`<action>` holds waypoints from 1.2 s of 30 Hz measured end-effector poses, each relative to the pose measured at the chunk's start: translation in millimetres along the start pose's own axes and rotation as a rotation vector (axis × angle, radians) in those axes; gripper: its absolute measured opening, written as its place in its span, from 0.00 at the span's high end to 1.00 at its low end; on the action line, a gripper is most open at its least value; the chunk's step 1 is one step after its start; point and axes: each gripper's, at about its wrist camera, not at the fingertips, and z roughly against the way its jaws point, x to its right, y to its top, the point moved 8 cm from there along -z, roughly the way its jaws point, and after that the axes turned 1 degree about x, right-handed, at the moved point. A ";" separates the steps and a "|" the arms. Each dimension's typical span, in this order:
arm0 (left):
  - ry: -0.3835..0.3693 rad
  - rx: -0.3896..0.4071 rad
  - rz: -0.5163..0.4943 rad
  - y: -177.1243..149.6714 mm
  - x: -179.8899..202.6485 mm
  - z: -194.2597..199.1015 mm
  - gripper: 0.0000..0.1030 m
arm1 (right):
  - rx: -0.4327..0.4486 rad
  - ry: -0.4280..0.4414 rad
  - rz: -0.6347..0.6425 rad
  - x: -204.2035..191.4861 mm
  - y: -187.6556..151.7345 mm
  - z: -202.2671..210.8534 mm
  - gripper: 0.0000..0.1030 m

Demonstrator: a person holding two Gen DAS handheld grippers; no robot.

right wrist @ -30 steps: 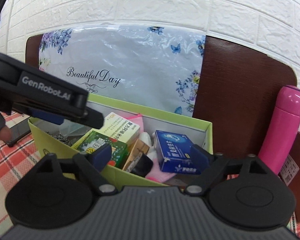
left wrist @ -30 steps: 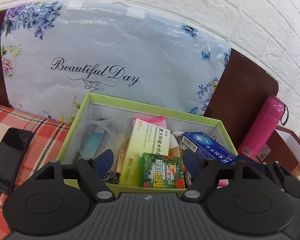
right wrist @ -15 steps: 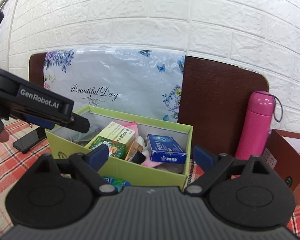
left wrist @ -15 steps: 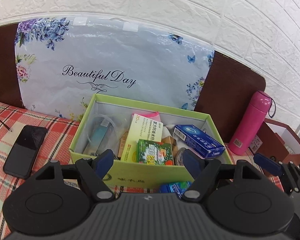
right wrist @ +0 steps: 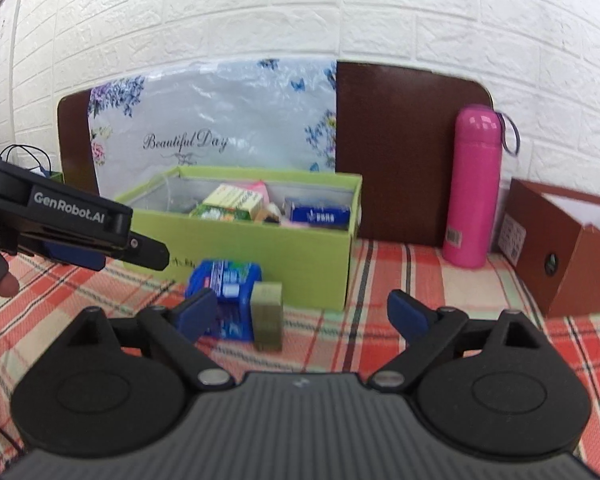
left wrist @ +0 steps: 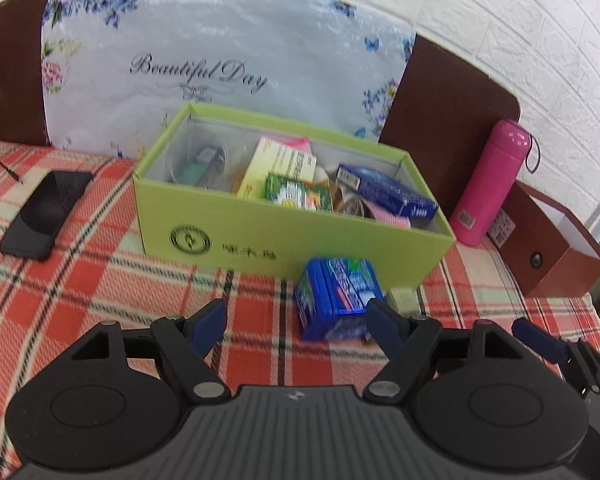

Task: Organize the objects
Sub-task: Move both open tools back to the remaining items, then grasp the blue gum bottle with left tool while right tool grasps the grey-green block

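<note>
A green open box [left wrist: 260,236] [right wrist: 300,256] stands on the plaid cloth, holding several medicine boxes, among them a yellow-white one [left wrist: 276,168], a green one [left wrist: 300,194] and a blue one [left wrist: 384,194]. A blue packet [left wrist: 334,298] [right wrist: 228,284] lies on the cloth in front of the box, with a small olive box [right wrist: 267,316] beside it. My left gripper [left wrist: 296,322] is open and empty, just short of the blue packet. My right gripper [right wrist: 302,312] is open and empty, right of the olive box.
A black phone [left wrist: 46,214] lies left of the green box. A pink bottle [left wrist: 492,184] [right wrist: 474,188] and a brown open box [left wrist: 552,248] [right wrist: 568,248] stand to the right. A floral plastic bag [left wrist: 220,52] leans on a brown board at the wall.
Both grippers have drawn back from above the green box. The blue packet and small olive box on the cloth have come into view.
</note>
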 end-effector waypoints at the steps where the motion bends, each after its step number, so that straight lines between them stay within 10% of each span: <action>1: -0.005 -0.009 0.004 -4.3 1.2 -2.5 0.23 | -0.012 -0.001 -0.011 1.7 -6.5 0.7 0.09; 21: -0.015 -0.050 0.017 13.4 27.3 -77.7 0.33 | -0.107 -0.001 -0.071 15.3 -49.4 8.7 0.10; 36: -0.044 0.026 0.044 -40.0 -21.3 1.2 0.35 | -0.091 0.070 0.008 -8.2 -14.0 -33.0 0.31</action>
